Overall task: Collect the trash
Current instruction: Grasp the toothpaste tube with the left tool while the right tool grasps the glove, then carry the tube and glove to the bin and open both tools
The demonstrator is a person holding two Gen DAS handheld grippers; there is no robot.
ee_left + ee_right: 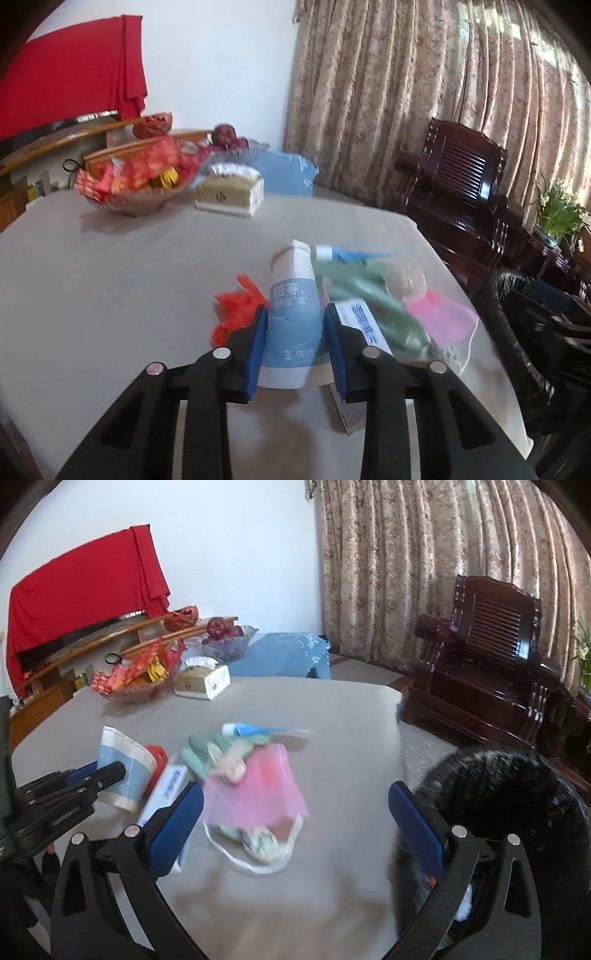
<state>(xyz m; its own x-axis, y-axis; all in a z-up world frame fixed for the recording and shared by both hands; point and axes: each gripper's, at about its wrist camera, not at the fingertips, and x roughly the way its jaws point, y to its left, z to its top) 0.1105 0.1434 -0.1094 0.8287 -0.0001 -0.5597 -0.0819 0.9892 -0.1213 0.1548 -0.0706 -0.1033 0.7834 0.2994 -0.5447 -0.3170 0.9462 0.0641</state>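
Observation:
A white and light-blue paper cup lies on the beige table, its wide end toward me. My left gripper is shut on it, one blue pad against each side. Red plastic scrap lies left of the cup. To its right are a white-blue box, green pieces, a blue-white tube and pink netting. My right gripper stands wide open with nothing held, low over the near edge of the pink netting and a white mask loop. The cup and left gripper show at its left.
A black bag-lined bin stands at the table's right edge. At the far end sit a basket of red sweets, a tissue box and a fruit bowl. A dark wooden armchair and curtains lie beyond.

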